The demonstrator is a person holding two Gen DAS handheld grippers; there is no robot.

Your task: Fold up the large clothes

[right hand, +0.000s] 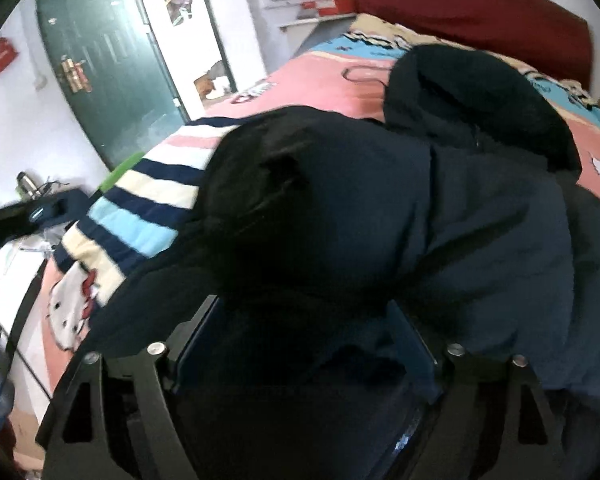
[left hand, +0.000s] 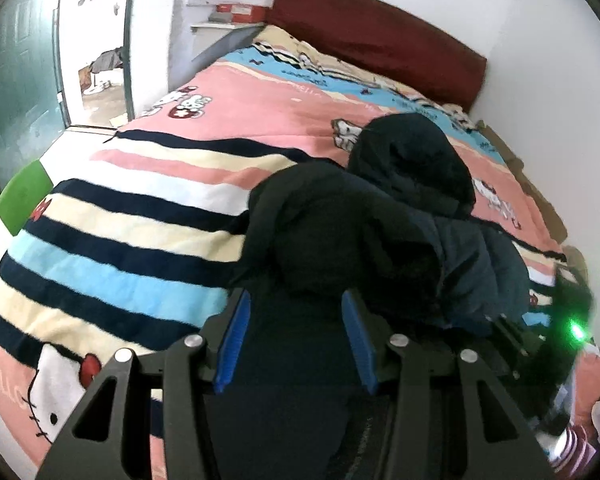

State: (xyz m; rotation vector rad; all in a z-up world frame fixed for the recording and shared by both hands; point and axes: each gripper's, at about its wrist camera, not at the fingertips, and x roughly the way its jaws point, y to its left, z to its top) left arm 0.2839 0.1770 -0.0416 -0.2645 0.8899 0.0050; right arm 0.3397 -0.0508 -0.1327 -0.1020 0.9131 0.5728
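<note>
A big bed (left hand: 204,92) filled the middle of both views. On it lay a blanket (left hand: 112,216) with pink, cream, light blue and dark blue stripes and white cartoon cats. A dark red headboard (left hand: 380,36) stood at the top right of the frame, against a white wall (left hand: 540,60). A dark green door (right hand: 100,60) stood open at the upper left. A green chair back (left hand: 22,196) showed at the left edge, just beside the bed. In the right wrist view, a cluttered table (right hand: 16,240) sat at the lower left, and a red thing (right hand: 4,56) hung on the wall above it.
</note>
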